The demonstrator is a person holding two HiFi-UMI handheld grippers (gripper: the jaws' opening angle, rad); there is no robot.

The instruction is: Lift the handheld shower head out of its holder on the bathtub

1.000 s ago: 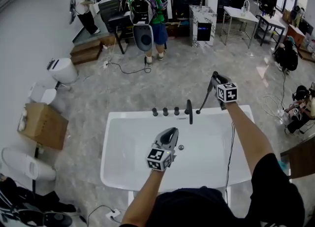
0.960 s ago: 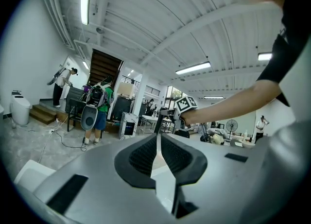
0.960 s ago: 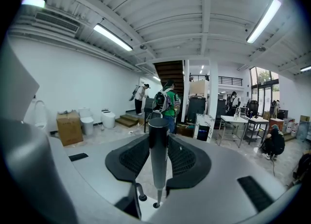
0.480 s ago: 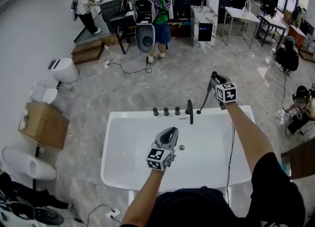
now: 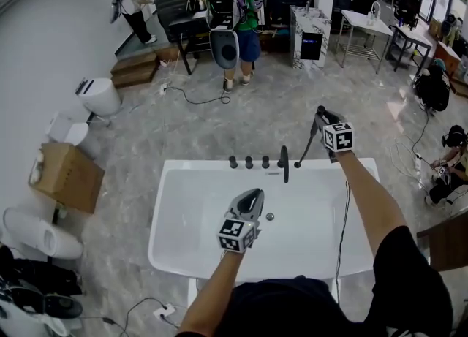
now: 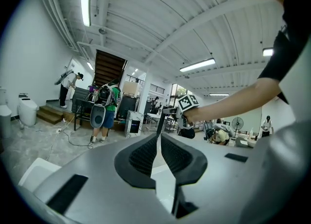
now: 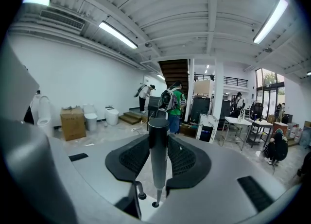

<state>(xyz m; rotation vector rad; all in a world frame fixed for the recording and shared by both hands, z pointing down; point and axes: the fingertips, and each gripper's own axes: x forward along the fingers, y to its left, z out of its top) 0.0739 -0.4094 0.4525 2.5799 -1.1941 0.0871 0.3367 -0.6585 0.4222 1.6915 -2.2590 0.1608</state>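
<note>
The person wears a black short-sleeved shirt (image 5: 322, 306), which fills the lower middle of the head view. The left gripper (image 5: 252, 195) and right gripper (image 5: 319, 112) have smooth grey shells and black ribbed pads (image 6: 141, 155). Each carries a white cube (image 5: 236, 235) printed with black square markers. A thin dark cable (image 5: 342, 218) runs beside the right forearm.

My head camera looks steeply down from above the near side of the bathtub (image 5: 167, 182). The cameras on the left hand-held gripper (image 5: 254, 192) and right hand-held gripper (image 5: 319, 112) sit close behind their jaws and face almost level toward the far room. All three views share the backpack-wearing person (image 5: 232, 6) and the wooden steps (image 5: 137, 69).
</note>
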